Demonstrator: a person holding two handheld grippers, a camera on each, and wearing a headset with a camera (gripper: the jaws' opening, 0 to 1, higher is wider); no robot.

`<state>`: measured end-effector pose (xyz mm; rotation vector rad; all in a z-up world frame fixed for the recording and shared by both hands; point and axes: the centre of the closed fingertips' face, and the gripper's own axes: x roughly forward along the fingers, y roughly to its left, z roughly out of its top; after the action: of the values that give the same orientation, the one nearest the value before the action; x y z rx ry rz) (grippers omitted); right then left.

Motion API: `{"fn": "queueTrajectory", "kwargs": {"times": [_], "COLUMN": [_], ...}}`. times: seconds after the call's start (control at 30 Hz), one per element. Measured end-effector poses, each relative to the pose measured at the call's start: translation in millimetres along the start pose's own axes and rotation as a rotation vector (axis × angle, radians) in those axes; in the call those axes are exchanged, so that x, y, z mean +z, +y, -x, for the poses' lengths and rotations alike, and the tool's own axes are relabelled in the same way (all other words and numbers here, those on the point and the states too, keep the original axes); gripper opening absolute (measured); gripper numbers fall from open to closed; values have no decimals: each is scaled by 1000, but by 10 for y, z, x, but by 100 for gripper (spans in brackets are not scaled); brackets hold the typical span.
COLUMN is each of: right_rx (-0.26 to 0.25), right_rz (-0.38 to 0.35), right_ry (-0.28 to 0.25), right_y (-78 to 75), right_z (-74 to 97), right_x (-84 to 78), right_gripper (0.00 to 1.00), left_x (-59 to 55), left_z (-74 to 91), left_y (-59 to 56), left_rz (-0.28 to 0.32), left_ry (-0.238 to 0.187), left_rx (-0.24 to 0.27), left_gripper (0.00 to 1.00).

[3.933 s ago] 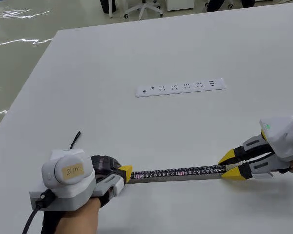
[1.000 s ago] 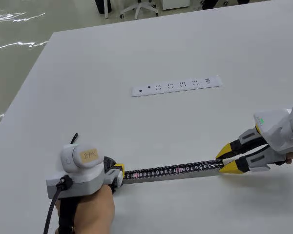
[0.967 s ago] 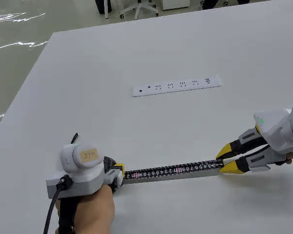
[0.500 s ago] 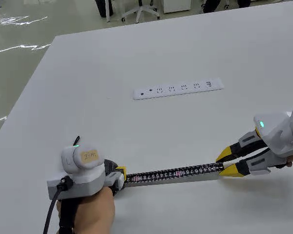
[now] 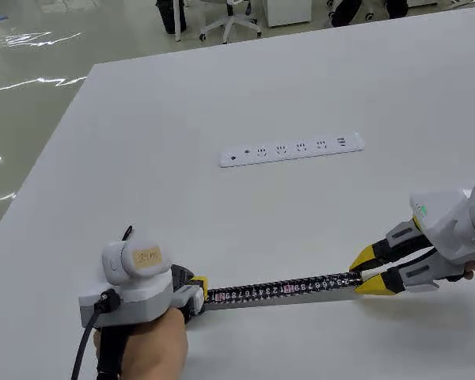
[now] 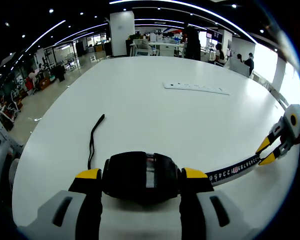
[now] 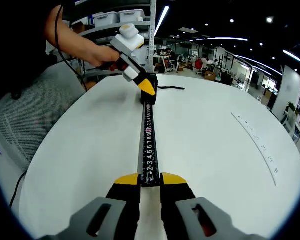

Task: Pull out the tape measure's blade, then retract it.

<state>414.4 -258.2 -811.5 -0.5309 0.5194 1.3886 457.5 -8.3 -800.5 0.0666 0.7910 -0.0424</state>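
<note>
Blade drawn out along the tabletop, held at both ends.
Nearest, the left hand-held gripper clamps the black case. The blade runs from it, low over the tabletop, to the right hand-held gripper — its yellow tips pinch the blade's end, jaws nearly together. Farther back lies a white power strip, well apart.

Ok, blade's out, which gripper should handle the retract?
Right, probably. The right gripper pinches the free end of the blade and can guide it back toward the case. The left gripper is clamped on the case, so it makes the better anchor.
</note>
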Motion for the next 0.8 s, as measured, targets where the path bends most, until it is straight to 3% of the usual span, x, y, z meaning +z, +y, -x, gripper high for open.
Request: {"fn": "queueTrajectory", "kwargs": {"times": [0.8], "right_rx": [6], "right_rz": [6], "right_ry": [4], "right_y": [-18], "right_z": [-74], "right_x": [62], "right_gripper": [14], "left_x": [1], "left_z": [-6], "left_y": [9], "left_rz": [-1], "left_ry": [5], "left_rx": [-6], "left_gripper": [59]}}
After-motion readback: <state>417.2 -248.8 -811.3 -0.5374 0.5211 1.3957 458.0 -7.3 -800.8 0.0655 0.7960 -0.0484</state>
